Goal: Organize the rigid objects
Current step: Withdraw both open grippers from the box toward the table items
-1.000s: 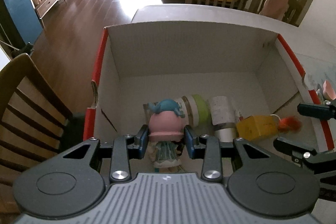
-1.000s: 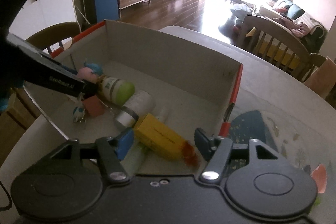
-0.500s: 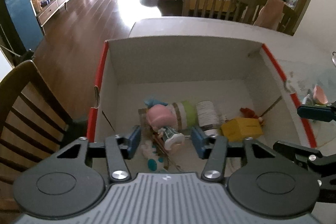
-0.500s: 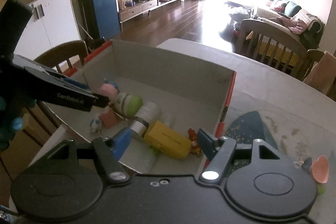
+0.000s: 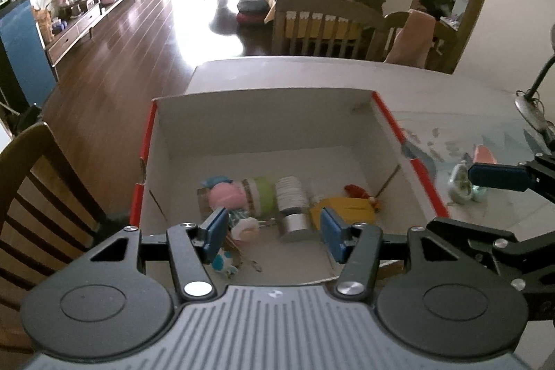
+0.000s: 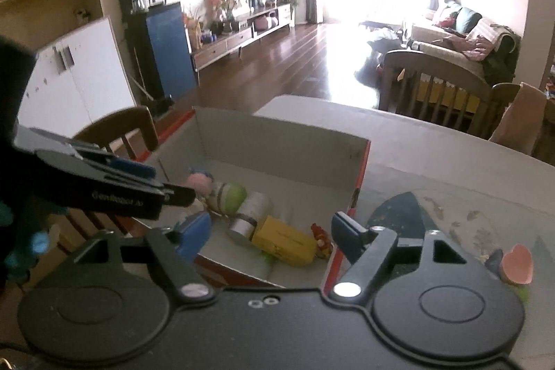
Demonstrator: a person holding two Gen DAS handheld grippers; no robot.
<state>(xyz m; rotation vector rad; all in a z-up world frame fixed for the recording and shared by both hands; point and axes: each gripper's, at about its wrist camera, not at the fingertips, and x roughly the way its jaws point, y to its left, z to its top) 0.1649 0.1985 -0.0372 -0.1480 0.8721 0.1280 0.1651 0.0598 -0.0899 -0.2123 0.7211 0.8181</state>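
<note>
A white cardboard box with red edges sits on the table. In it lie a pink-headed doll, a green-and-white bottle, a white and silver cylinder, a yellow box and a small red toy. The same items show in the right wrist view, the yellow box nearest. My left gripper is open and empty above the box's near edge. My right gripper is open and empty over the box's right corner.
A pink heart-shaped piece and a small pale figurine lie on the table right of the box. A wooden chair stands at the left. More chairs stand beyond the table's far edge.
My left gripper opened, let go of the pink-headed doll in the box, and pulled up and back. My right gripper also drew back and up from the box.
</note>
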